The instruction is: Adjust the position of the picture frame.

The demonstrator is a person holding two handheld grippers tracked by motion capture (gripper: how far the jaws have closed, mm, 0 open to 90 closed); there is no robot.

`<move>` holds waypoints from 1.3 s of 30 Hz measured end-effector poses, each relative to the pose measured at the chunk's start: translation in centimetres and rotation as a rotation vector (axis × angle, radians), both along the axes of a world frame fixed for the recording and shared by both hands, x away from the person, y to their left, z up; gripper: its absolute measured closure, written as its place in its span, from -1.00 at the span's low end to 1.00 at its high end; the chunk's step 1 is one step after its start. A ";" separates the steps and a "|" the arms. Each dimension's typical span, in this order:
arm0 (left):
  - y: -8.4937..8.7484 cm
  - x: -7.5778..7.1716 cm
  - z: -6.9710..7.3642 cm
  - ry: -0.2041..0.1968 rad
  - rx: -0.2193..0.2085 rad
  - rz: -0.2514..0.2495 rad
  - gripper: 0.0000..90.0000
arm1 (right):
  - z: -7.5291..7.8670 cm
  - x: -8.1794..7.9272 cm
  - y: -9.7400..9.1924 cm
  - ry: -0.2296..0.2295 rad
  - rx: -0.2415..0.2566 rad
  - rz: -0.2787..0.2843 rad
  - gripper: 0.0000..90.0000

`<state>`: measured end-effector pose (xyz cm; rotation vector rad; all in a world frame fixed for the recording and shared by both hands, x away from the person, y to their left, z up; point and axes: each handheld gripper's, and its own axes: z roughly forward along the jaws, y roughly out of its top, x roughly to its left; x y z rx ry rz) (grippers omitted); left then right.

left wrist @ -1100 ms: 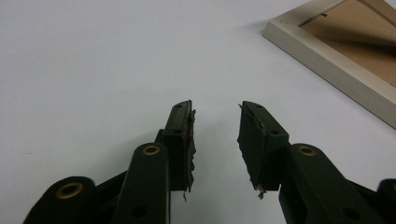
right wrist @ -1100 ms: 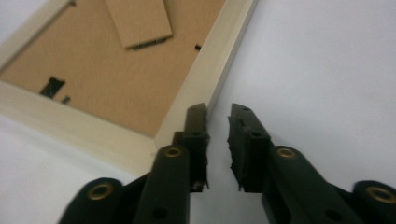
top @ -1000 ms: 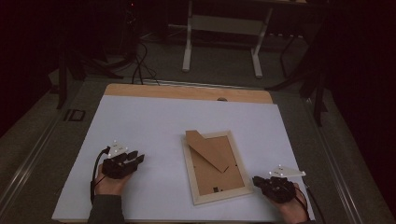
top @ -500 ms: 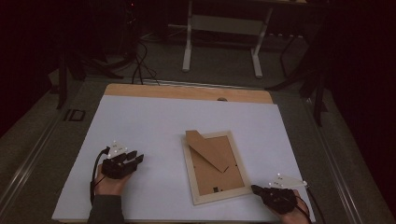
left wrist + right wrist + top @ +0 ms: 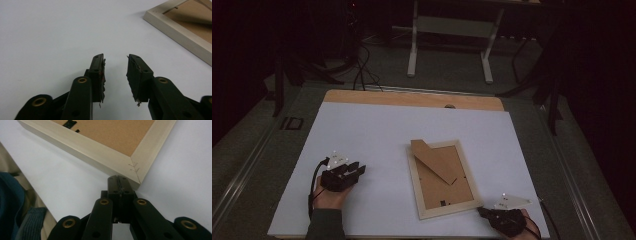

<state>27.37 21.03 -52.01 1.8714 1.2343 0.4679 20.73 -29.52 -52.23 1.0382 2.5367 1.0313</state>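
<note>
High view first: the table (image 5: 377, 97) has a big white sheet (image 5: 377, 135) over nearly all of it, with a strip of bare wood along the far edge, and dark floor plus a white stand (image 5: 449, 30) beyond that. Most of the sheet is open, especially the far half and the stretch between the two hands. A frame (image 5: 441, 178) lies face down a bit right of centre, brown backing up, with its easel flap (image 5: 434, 161) angled across the upper part. Left gripper (image 5: 357, 170) sits on the near left, well apart from the frame, with a hand (image 5: 329, 197) behind it. In the left gripper view its jaws are spread with a clear gap, nothing between them, just white sheet ahead and a frame corner off at the upper right. Right gripper (image 5: 482, 211) is at the near right, right by the frame's near corner. In the right gripper view the jaws are pressed together with nothing in them, tips just at that corner; can't tell if they actually touch it. Small black clips (image 5: 70, 123) show on the backing.
</note>
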 end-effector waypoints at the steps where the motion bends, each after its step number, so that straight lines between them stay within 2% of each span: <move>1: 0.0 0.0 0.0 0.000 -0.002 -0.003 0.54 | -0.1 0.1 -0.1 0.005 0.000 -0.006 1.00; 6: -0.3 0.1 0.3 -0.005 -0.003 -0.015 0.78 | -0.3 0.3 0.1 0.013 -0.016 -0.010 1.00; 10: -0.7 0.0 0.5 -0.002 0.005 -0.044 1.00 | -0.4 0.4 0.1 0.013 -0.009 -0.008 1.00; 18: -1.3 0.8 1.1 0.002 0.003 -0.079 1.00 | -0.4 0.6 -0.1 0.015 -0.002 -0.026 1.00; 23: -1.9 1.8 1.1 0.002 -0.029 -0.100 1.00 | -0.4 1.1 -0.3 0.017 0.008 -0.047 1.00; 31: -2.7 3.5 1.6 0.000 -0.016 -0.115 1.00 | -0.4 1.9 -0.6 0.019 0.006 -0.079 1.00; 39: -3.8 5.6 1.8 0.006 0.022 -0.132 1.00 | -0.4 3.1 -0.9 0.021 0.012 -0.104 1.00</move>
